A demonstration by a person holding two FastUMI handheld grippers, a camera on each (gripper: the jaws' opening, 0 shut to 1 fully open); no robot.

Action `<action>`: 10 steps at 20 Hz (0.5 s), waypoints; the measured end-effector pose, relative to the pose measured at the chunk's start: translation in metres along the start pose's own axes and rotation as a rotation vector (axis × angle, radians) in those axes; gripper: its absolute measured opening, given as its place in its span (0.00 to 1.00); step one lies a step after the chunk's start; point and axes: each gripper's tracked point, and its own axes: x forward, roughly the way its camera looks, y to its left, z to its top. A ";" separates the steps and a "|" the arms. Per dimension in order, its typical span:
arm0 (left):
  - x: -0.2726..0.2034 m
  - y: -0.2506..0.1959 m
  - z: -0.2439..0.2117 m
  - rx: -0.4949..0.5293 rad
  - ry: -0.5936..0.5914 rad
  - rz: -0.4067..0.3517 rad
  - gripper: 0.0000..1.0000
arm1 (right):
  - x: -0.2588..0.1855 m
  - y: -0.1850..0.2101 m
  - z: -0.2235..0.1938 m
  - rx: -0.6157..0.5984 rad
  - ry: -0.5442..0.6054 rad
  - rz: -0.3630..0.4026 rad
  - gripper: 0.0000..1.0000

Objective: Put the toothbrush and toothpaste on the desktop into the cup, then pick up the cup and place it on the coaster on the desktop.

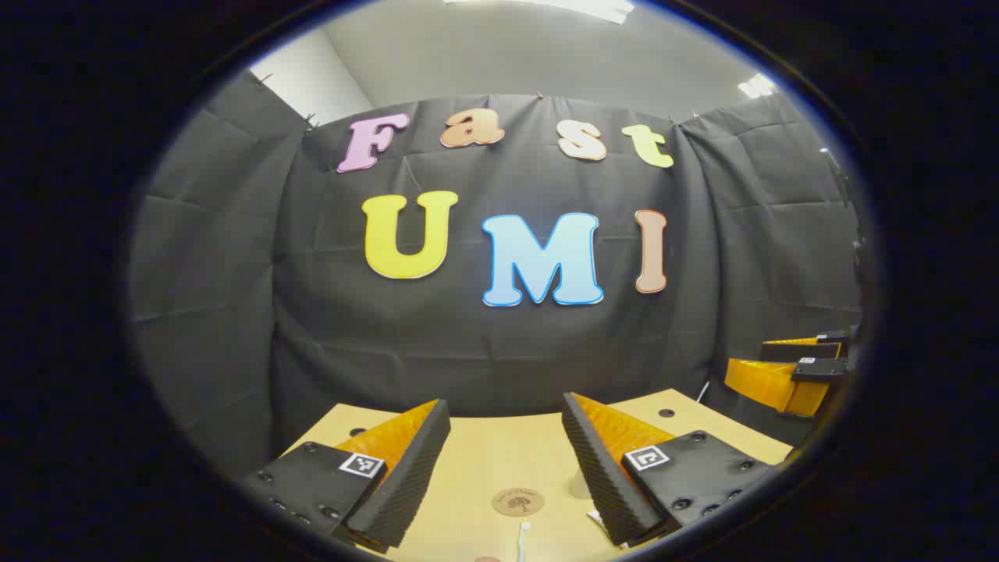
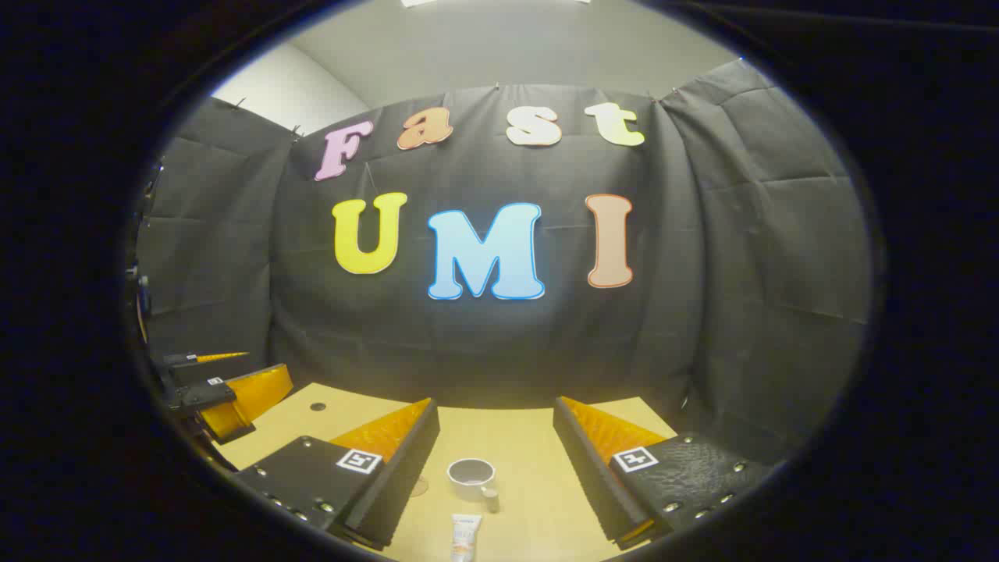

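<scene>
In the left gripper view my left gripper (image 1: 506,414) is open above the wooden desk (image 1: 484,453), with nothing between its fingers. Below it lie a round brown coaster (image 1: 517,501) and the tip of a white toothbrush (image 1: 522,540). The right gripper (image 1: 788,367) shows at the far right edge of that view. In the right gripper view my right gripper (image 2: 495,410) is open over the desk (image 2: 523,453). A white cup (image 2: 471,476) with a small handle stands upright between its fingers, farther off. A white toothpaste tube (image 2: 465,537) lies just in front of the cup.
The black cloth wall closes the back of the desk on all sides. The desk has small round holes (image 1: 666,412) near its far corners. The left gripper (image 2: 226,390) hangs over the desk's left edge in the right gripper view.
</scene>
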 end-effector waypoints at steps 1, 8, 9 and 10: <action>0.001 -0.001 0.001 0.004 -0.004 -0.005 0.92 | 0.001 0.000 0.000 0.000 0.005 0.000 0.92; 0.008 -0.004 0.005 0.028 -0.014 -0.013 0.96 | 0.017 -0.005 0.000 0.015 0.047 0.034 0.92; 0.009 -0.002 0.004 0.024 -0.012 -0.012 0.96 | 0.016 -0.005 0.001 0.014 0.049 0.040 0.94; 0.009 0.000 0.004 0.022 -0.012 -0.008 0.96 | 0.014 -0.005 0.001 0.013 0.048 0.046 0.94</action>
